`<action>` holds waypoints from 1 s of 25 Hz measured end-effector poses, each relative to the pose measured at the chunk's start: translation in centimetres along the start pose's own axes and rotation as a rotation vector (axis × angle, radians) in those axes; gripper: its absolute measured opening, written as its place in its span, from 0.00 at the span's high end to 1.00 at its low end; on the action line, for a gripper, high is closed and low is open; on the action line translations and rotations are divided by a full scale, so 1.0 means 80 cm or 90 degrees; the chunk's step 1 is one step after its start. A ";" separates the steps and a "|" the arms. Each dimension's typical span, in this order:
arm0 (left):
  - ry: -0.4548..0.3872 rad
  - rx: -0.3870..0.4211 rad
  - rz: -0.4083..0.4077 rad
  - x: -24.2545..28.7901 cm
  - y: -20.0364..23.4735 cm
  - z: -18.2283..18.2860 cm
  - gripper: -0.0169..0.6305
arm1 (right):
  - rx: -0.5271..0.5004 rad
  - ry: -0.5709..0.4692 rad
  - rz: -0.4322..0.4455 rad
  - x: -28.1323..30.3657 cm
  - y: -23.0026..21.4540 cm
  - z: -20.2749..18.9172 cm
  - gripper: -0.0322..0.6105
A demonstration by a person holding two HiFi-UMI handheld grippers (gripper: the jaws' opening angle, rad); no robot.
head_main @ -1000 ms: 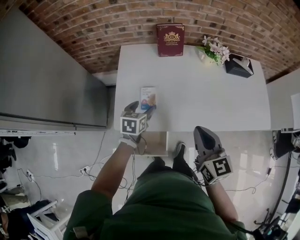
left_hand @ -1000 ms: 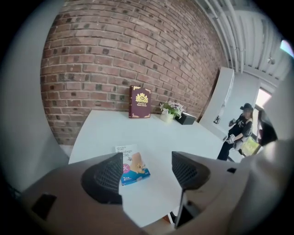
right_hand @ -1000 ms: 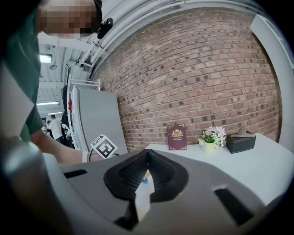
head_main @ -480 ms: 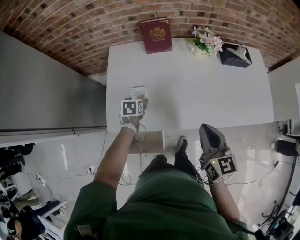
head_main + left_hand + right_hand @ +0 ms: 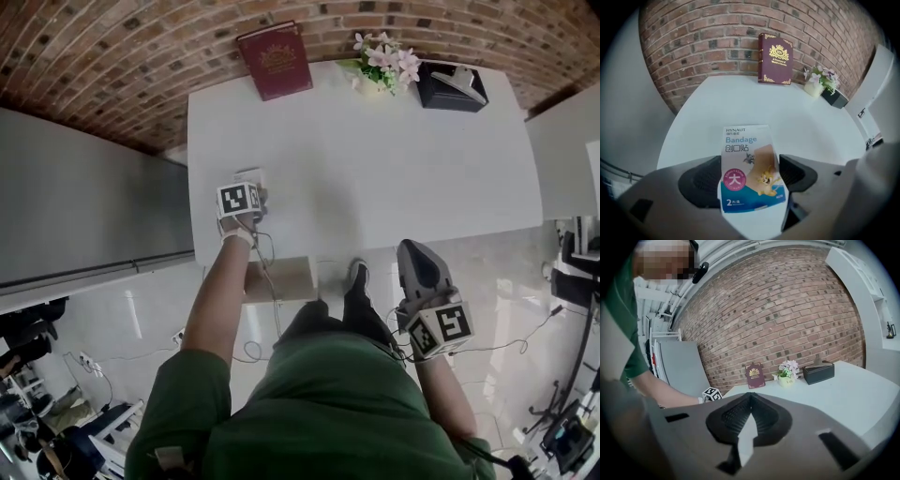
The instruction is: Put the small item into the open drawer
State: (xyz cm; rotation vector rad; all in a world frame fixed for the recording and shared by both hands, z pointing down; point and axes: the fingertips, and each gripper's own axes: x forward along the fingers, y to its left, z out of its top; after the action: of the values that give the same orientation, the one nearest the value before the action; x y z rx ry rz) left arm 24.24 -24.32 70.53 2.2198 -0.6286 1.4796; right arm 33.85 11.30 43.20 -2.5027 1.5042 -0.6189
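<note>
Near the front left corner of the white table (image 5: 375, 169), a bandage packet (image 5: 751, 154) lies flat, its printed face up and its top end pointing toward the brick wall (image 5: 141, 56). The left hand-held gripper (image 5: 251, 186) points steeply down over it; its jaws have just been opening and now stand wide apart, with the packet on the table between them and a dark ribbed pad on each side. From the left gripper view I cannot tell whether the pads brush the packet's edges, but they do not clamp it. Just below that table edge, beside the person's left forearm, the open drawer (image 5: 295, 281) shows its light wooden inside, and the packet is outside it, up on the tabletop. The right hand-held gripper (image 5: 412, 253) hangs off the table over the pale floor, at the person's right side; its jaws are closed tip to tip with nothing in them. Along the far edge of the table stand a dark red book (image 5: 276, 61), a small pot of flowers (image 5: 382, 61) and a black tissue box (image 5: 451, 86), all well apart from the packet.
</note>
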 end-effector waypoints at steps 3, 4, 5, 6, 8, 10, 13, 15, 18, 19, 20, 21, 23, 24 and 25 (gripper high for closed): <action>-0.005 -0.006 0.001 -0.001 0.000 0.000 0.41 | 0.004 0.011 0.005 0.001 -0.012 -0.006 0.95; -0.003 -0.004 0.000 -0.002 -0.001 -0.001 0.41 | 0.005 0.016 0.008 0.003 -0.015 -0.009 0.95; 0.001 -0.002 -0.002 -0.002 -0.001 -0.003 0.41 | 0.005 0.020 0.014 0.005 -0.017 -0.010 0.95; 0.004 -0.002 -0.005 -0.003 -0.002 -0.005 0.41 | 0.006 0.022 0.022 0.008 -0.017 -0.011 0.95; 0.005 -0.011 -0.011 -0.007 -0.005 -0.011 0.42 | 0.005 0.027 0.039 0.013 -0.017 -0.012 0.95; -0.005 -0.029 -0.021 -0.012 -0.009 -0.018 0.42 | -0.004 0.039 0.055 0.018 -0.018 -0.013 0.95; -0.031 -0.056 -0.040 -0.024 -0.016 -0.030 0.42 | -0.025 0.058 0.082 0.029 -0.016 -0.015 0.95; -0.053 -0.080 -0.058 -0.037 -0.019 -0.038 0.42 | -0.032 0.066 0.109 0.037 -0.011 -0.014 0.95; -0.088 -0.119 -0.084 -0.059 -0.023 -0.052 0.41 | -0.039 0.078 0.150 0.051 0.000 -0.015 0.95; -0.099 -0.131 -0.090 -0.067 -0.024 -0.058 0.41 | -0.040 0.085 0.166 0.055 0.004 -0.017 0.95; -0.108 -0.142 -0.095 -0.075 -0.024 -0.065 0.41 | -0.043 0.091 0.183 0.059 0.010 -0.019 0.95; -0.118 -0.152 -0.098 -0.083 -0.025 -0.073 0.41 | -0.046 0.096 0.199 0.062 0.017 -0.021 0.95; -0.138 -0.168 -0.103 -0.100 -0.024 -0.090 0.41 | -0.054 0.107 0.233 0.069 0.032 -0.027 0.95; -0.148 -0.175 -0.104 -0.108 -0.021 -0.098 0.41 | -0.058 0.112 0.249 0.073 0.041 -0.031 0.95; -0.159 -0.183 -0.104 -0.116 -0.018 -0.105 0.41 | -0.061 0.117 0.265 0.077 0.051 -0.036 0.95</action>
State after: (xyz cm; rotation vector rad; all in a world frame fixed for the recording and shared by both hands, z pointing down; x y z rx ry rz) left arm 15.59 -17.10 64.85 2.1844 -0.6710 0.9739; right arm 31.86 4.21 46.11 -2.1368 2.0879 -0.7300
